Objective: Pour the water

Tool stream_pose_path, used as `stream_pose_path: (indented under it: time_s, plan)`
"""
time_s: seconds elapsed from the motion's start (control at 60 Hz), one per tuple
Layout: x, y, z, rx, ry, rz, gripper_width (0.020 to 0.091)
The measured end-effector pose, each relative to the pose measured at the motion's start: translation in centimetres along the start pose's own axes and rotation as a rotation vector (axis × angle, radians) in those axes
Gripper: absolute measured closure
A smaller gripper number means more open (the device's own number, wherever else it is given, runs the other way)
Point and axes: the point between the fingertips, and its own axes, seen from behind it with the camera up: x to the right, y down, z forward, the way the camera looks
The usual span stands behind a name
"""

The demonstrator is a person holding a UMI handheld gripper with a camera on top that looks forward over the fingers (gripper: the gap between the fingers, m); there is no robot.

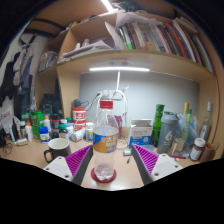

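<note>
A clear plastic water bottle [105, 135] with a red cap and an orange label stands upright on a red coaster [103, 175] on the wooden desk [35, 160]. My gripper [106, 152] is open. The bottle stands between the two magenta pads [66, 160], with a gap on each side. The bottle's base lies close in, near the roots of the fingers. The coaster's near edge is hidden. A small clear glass [124, 136] stands just beyond the bottle, to its right.
A white mug [58, 150] sits left of the fingers. Jars, small bottles and a red-lidded container [79, 113] crowd the back left. A blue-and-white box [142, 130], a green bottle [158, 122] and more bottles stand at right. A bookshelf [140, 35] hangs above.
</note>
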Motion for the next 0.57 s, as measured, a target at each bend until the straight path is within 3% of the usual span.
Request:
stream_pose_path:
  time_s: [0.167, 0.567]
  plan:
    - [1.3, -0.2, -7.9, 0.003, 0.044, 0.048, 0.0258]
    - [1.2, -0.8, -23.1, 0.105, 0.027, 0.171, 0.0257]
